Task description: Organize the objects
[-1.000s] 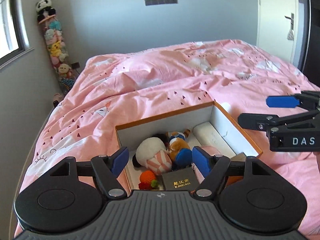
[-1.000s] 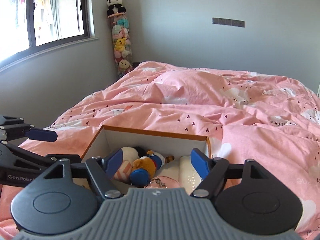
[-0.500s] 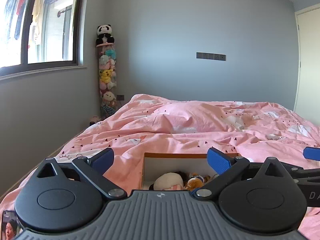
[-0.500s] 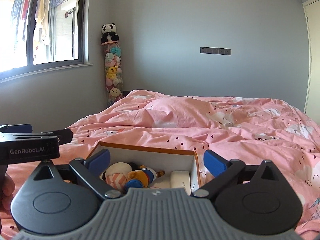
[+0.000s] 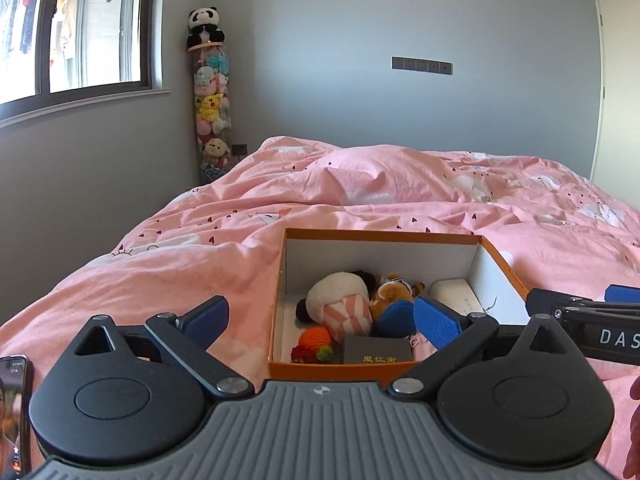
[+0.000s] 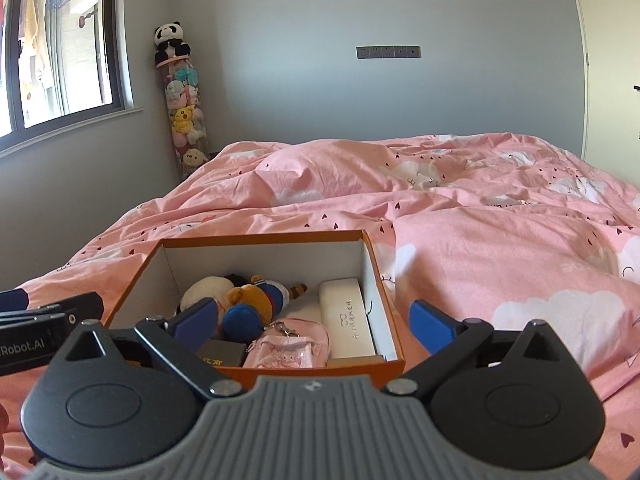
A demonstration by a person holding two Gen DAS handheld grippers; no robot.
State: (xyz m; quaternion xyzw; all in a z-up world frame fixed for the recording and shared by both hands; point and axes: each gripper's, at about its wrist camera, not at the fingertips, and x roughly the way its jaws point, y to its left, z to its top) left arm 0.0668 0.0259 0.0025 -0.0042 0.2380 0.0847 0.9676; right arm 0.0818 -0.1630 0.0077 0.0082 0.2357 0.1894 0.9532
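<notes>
An orange open box (image 5: 384, 236) (image 6: 264, 238) with white inside walls sits on the pink bed. It holds a white and pink striped plush (image 5: 340, 300), a brown and blue plush (image 6: 248, 304), an orange knitted toy (image 5: 314, 340), a dark small box (image 5: 378, 350), a white case (image 6: 348, 320) and a pink pouch (image 6: 286, 350). My left gripper (image 5: 320, 320) is open and empty, just before the box's near left corner. My right gripper (image 6: 312, 320) is open and empty, before the box's near wall.
The pink duvet (image 5: 400, 184) covers the whole bed. A tall clear tube of plush toys topped by a panda (image 5: 210, 92) stands in the far left corner below the window. A phone (image 5: 14, 408) shows at the lower left edge. A door (image 5: 618, 80) is at the right.
Both grippers tilted up to a flatter view, then dipped back toward the box. The jaws of both opened wider than a second ago. The box's contents have not moved.
</notes>
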